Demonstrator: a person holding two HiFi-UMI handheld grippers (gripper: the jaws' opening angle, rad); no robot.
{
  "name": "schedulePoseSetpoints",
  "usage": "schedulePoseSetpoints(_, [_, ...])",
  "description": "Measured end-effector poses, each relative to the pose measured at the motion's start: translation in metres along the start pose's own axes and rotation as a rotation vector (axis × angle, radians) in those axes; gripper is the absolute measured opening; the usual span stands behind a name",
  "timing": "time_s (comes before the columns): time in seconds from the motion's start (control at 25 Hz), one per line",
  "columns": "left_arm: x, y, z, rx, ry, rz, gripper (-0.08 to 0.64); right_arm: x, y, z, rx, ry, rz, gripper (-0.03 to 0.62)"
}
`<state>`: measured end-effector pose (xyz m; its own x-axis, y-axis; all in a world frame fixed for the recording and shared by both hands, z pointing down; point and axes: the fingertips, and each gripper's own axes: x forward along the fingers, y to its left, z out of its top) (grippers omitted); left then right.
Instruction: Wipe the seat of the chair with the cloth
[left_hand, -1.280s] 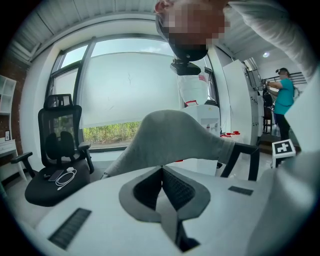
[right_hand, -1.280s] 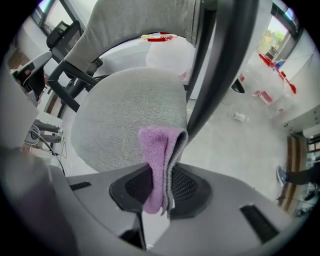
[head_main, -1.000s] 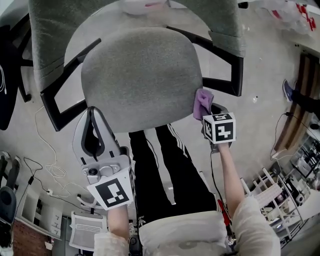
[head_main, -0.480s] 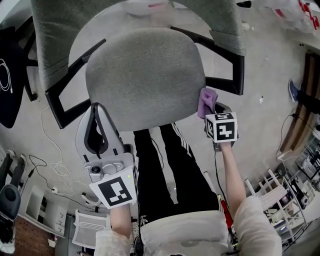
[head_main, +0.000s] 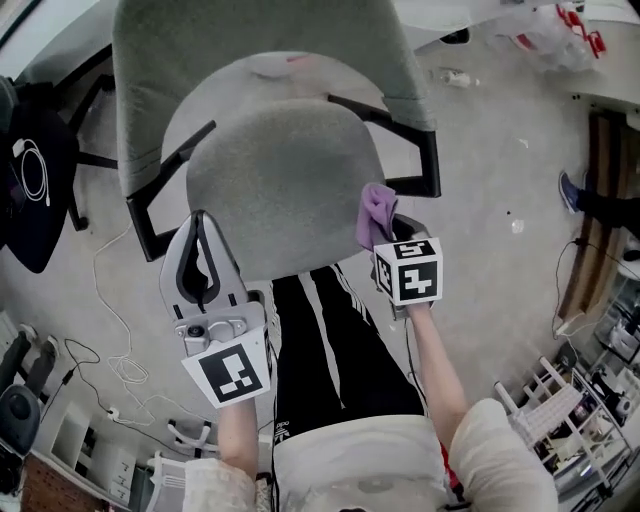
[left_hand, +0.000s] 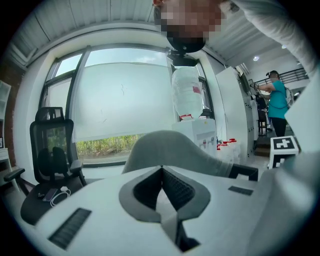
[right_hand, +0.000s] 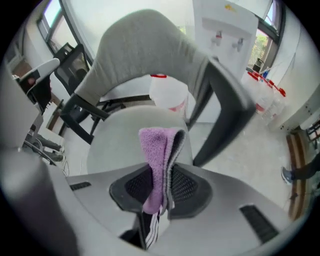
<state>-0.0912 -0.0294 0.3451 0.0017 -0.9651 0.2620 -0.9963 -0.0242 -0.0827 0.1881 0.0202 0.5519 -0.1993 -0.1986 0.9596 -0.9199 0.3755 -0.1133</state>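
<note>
Right gripper view: R gripper (right_hand: 163, 175) fingers pinch purple cloth (right_hand: 155, 145); L gripper (left_hand: 161, 171) fingers together, empty

Grey floor (head_main: 500, 130) (speckled) carries the chair (head_main: 285, 185) and white cable (head_main: 125, 368).

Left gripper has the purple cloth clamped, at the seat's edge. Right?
No, the right gripper has the purple cloth clamped, at the seat's edge. The right gripper view shows it between the jaws. The left gripper is shut on nothing.
</note>
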Motion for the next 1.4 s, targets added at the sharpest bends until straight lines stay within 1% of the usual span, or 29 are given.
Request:
schedulePoseSetpoints(0.08, [0.004,0.002,0.042,-0.021,-0.047,0.013,0.012,-0.028,0.016,0.051,-0.010,-0.095,0.024,0.087])
schedulePoseSetpoints(0.16, [0.007,0.008,0.095,-0.054,-0.110,0.043,0.012,-0.067,0.031,0.112,-0.014,-0.218,0.042,0.087])
schedulePoseSetpoints(0.24, [0.002,0.015,0.151,-0.068,-0.174,0.074,0.012,-0.119,0.055,0.166,0.001,-0.342,0.081,0.087])
schedulePoseSetpoints(0.32, [-0.013,0.019,0.203,-0.072,-0.214,0.083,0.012,-0.185,0.088,0.207,0.005,-0.463,0.134,0.087])
schedulePoseSetpoints(0.36, [-0.021,0.021,0.227,-0.077,-0.236,0.077,0.012,-0.221,0.104,0.226,-0.009,-0.530,0.157,0.087])
schedulePoseSetpoints(0.44, [-0.033,0.026,0.275,-0.074,-0.309,0.069,0.012,-0.294,0.132,0.267,-0.072,-0.693,0.192,0.087])
schedulePoseSetpoints(0.52, [-0.046,0.038,0.319,-0.038,-0.389,0.078,0.012,-0.362,0.155,0.300,-0.150,-0.859,0.217,0.087])
schedulePoseSetpoints(0.6, [-0.067,0.050,0.345,0.010,-0.426,0.094,0.012,-0.419,0.174,0.304,-0.205,-0.979,0.233,0.087])
schedulePoseSetpoints(0.72, [-0.104,0.057,0.362,0.047,-0.446,0.103,0.012,-0.477,0.194,0.282,-0.230,-1.101,0.262,0.087])
schedulePoseSetpoints(0.8, [-0.123,0.055,0.361,0.056,-0.437,0.088,0.012,-0.496,0.205,0.264,-0.230,-1.144,0.310,0.087])
schedulePoseSetpoints(0.88, [-0.133,0.050,0.356,0.043,-0.427,0.066,0.012,-0.507,0.212,0.249,-0.231,-1.172,0.363,0.087])
schedulePoseSetpoints(0.92, [-0.136,0.047,0.355,0.032,-0.428,0.054,0.012,-0.511,0.213,0.245,-0.231,-1.185,0.375,0.087])
schedulePoseSetpoints(0.96, [-0.139,0.043,0.355,0.022,-0.432,0.043,0.012,-0.512,0.211,0.242,-0.235,-1.197,0.371,0.087])
schedulePoseSetpoints(1.04, [-0.144,0.035,0.358,0.020,-0.446,0.025,0.012,-0.510,0.206,0.241,-0.251,-1.209,0.328,0.087])
schedulePoseSetpoints(1.12, [-0.149,0.028,0.365,0.028,-0.476,0.006,0.012,-0.507,0.204,0.241,-0.252,-1.214,0.291,0.087])
schedulePoseSetpoints(1.2, [-0.152,0.022,0.374,0.021,-0.508,-0.009,0.012,-0.509,0.201,0.241,-0.241,-1.224,0.268,0.087])
schedulePoseSetpoints(1.32, [-0.155,0.023,0.376,0.009,-0.517,-0.001,0.012,-0.510,0.197,0.239,-0.249,-1.233,0.216,0.087])
schedulePoseSetpoints(1.4, [-0.156,0.029,0.377,0.010,-0.521,0.008,0.012,-0.509,0.197,0.238,-0.250,-1.228,0.204,0.087])
